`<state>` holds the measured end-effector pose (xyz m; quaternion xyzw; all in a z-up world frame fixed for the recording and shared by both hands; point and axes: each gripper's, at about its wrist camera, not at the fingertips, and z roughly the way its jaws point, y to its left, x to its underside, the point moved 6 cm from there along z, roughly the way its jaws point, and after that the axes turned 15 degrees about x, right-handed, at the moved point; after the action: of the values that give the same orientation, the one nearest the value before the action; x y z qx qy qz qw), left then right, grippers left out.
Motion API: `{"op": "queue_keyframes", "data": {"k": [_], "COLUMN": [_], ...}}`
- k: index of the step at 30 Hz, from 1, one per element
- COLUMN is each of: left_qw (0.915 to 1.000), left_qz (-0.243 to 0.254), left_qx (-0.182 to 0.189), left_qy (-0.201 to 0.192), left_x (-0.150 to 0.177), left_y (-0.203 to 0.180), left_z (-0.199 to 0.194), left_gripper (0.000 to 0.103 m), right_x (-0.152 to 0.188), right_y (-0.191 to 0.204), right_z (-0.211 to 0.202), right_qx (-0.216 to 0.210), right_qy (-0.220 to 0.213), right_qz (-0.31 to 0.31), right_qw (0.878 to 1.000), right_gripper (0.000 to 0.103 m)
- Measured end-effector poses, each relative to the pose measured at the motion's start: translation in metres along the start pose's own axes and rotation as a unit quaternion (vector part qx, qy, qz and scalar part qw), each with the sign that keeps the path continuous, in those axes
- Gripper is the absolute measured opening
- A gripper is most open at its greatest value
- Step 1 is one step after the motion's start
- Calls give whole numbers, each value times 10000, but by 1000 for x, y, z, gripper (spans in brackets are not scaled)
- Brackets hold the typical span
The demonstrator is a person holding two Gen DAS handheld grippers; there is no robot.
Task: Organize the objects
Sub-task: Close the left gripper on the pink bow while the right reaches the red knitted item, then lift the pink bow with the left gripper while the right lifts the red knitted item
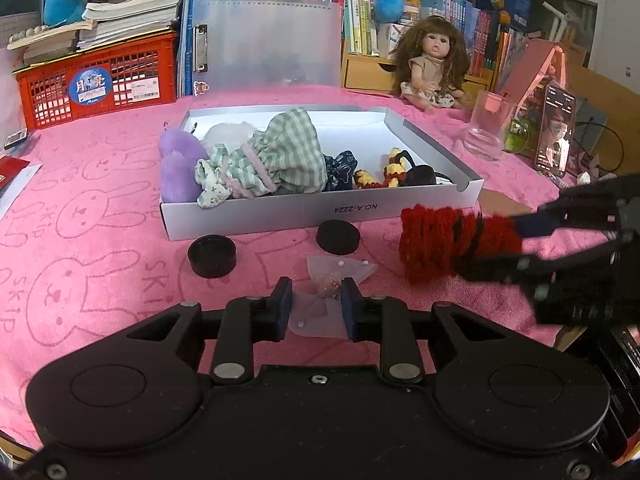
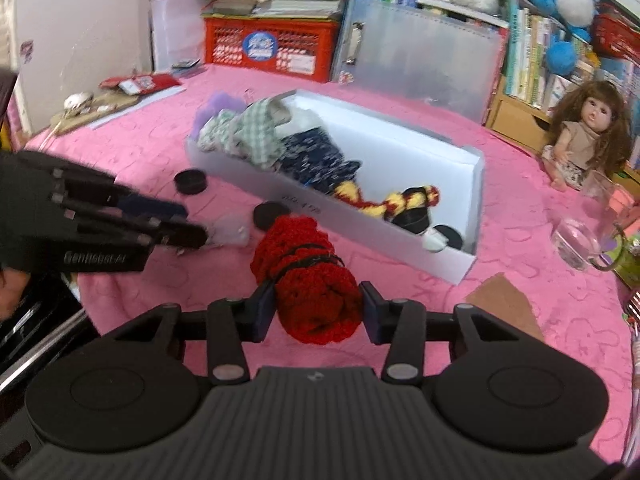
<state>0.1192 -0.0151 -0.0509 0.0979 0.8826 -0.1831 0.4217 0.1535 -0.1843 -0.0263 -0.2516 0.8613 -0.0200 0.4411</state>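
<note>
My left gripper (image 1: 316, 304) is shut on a small translucent pouch (image 1: 320, 280) with tiny beads inside, lying on the pink rabbit-print cloth (image 1: 100, 208). At the right of the left wrist view, my right gripper (image 1: 520, 244) is shut on a red knitted roll (image 1: 440, 240) tied with black cord. In the right wrist view the roll (image 2: 308, 264) sits pressed between the pads of that gripper (image 2: 318, 312). Behind both stands a white open box (image 1: 432, 136) with a purple plush (image 1: 178, 168), a green checked doll dress (image 1: 280, 152) and red-yellow knit pieces (image 1: 394, 170).
Two black round lids (image 1: 212, 256) (image 1: 338, 236) lie in front of the box. A doll (image 1: 432, 64), a glass (image 1: 486, 128) and a phone (image 1: 556, 132) stand at the back right. A red crate (image 1: 100, 80) and books line the rear. A brown card (image 2: 504, 304) lies at the right.
</note>
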Motion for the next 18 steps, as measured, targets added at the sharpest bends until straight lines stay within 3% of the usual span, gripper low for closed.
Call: {"op": "queue_keyframes", "data": {"k": [4,6,11,13,14,18], "left_qw": [10000,9999,9997,9996,9996,9998], "left_qz": [64,105,150,199,210,97], "left_qx": [-8,5,-76,-89,-51,112], "left_qy": [18,53,165,198,197,122], "left_x": [1,1,3,4,4,1], "left_y": [-2,-3,-4,-6,-7,-8], "left_z": [3,7,18,19,19,13], "left_gripper": [32,39,41,36,21,18], "right_x": [-8,-10,-11,-12,-13,-17], "right_y": [-15,-22,-32,-35,-36,-41], "right_z": [3,5,8,8,8,8], "right_qx": [83,120,213,235,252,300], "right_qy": [51,88,115,106,95,49], "right_qz": [364,532,696,726,735,823], "right_qw": [9993,9985,9973,9970,9969,9961], "right_gripper": [47,47,47,47,47,47]}}
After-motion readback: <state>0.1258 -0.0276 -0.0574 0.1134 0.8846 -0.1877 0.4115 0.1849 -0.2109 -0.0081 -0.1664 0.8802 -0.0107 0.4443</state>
